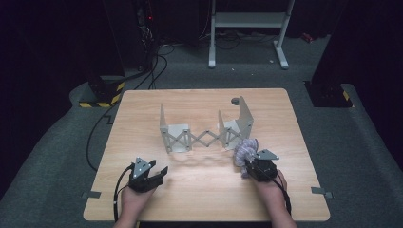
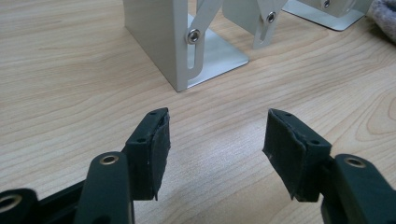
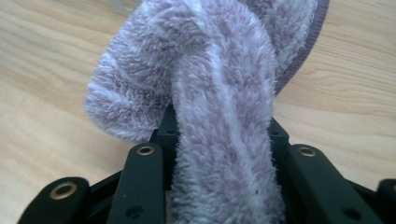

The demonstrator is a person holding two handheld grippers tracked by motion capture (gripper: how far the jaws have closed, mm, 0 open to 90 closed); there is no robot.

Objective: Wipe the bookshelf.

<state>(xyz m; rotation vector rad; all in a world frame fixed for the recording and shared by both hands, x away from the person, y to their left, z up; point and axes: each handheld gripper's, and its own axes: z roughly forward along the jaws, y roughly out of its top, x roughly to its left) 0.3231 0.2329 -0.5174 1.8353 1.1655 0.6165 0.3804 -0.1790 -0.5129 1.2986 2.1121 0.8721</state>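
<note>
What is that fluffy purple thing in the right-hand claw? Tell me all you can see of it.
It looks like a fuzzy sock, pale lilac with whitish stripes and a darker purple band along one edge. The fabric is soft, fleecy pile. It is bunched and folded, one thick fold running down between the right gripper's black jaws, which pinch it. The rest bulges out past the jaws. In the high view it sits just by the right end of the metal rack on the wooden table.

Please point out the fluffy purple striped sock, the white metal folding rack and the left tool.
fluffy purple striped sock (image 3: 224, 121), right gripper view, on its middle fold.
white metal folding rack (image 1: 205, 135), high view, on the scissor links.
left tool (image 2: 215, 149), left gripper view, midway between its open jaws.
</note>
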